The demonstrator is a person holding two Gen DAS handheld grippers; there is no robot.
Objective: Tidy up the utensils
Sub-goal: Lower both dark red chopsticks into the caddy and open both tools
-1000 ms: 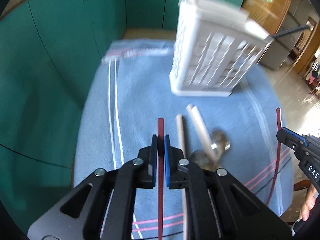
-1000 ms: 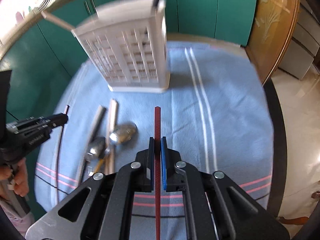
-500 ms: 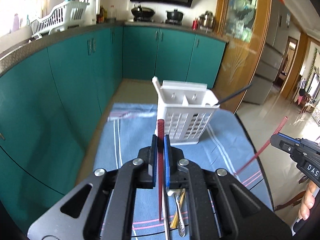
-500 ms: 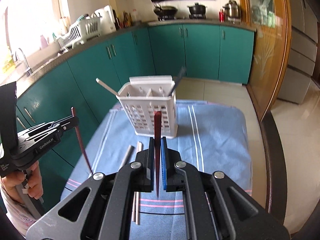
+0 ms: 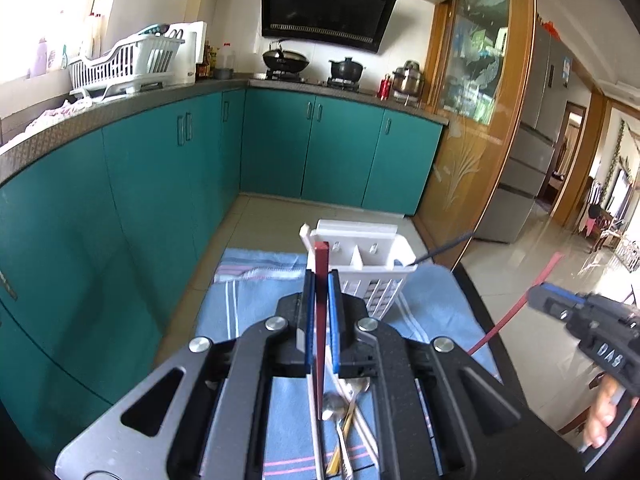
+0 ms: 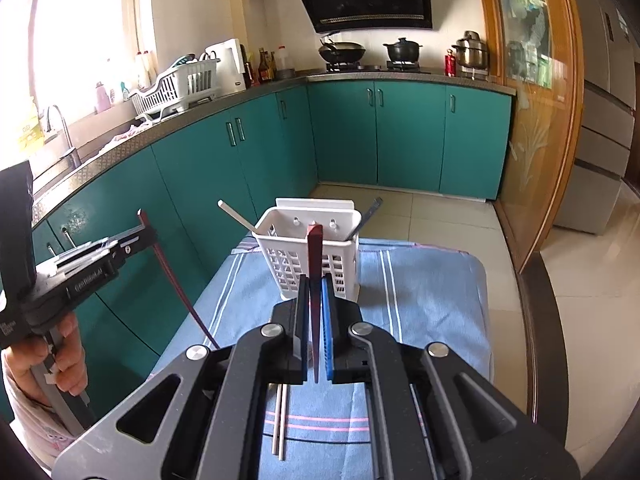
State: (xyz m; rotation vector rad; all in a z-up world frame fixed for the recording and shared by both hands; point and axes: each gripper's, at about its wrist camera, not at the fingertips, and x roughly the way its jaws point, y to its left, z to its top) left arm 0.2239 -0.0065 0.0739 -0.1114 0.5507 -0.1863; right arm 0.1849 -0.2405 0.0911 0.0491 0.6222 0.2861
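My left gripper (image 5: pixel 319 280) is shut on a dark red chopstick (image 5: pixel 321 256), held up in the air short of the white slotted caddy (image 5: pixel 386 290). My right gripper (image 6: pixel 316 280) is shut on a second red chopstick (image 6: pixel 314 248), which also points at the caddy (image 6: pixel 280 260). Each view shows the other gripper at its side, right (image 5: pixel 540 294) and left (image 6: pixel 148 232), with its chopstick hanging down. Spoons (image 5: pixel 340 408) and a pair of silver chopsticks (image 6: pixel 280 420) lie on the blue cloth (image 6: pixel 420 292) under the grippers. The caddy holds a white stick (image 6: pixel 236 216) and a dark utensil (image 6: pixel 370 210).
The cloth covers a small dark-edged table (image 6: pixel 536 320). Teal cabinets (image 5: pixel 140 200) run along the left and the far side. Tiled floor (image 6: pixel 440 216) lies beyond and to the right. A hand (image 6: pixel 60 360) holds the left gripper's handle.
Both grippers have risen off the cloth and tipped upward, each lifting its red chopstick. The caddy now sits lower and farther away in both views.
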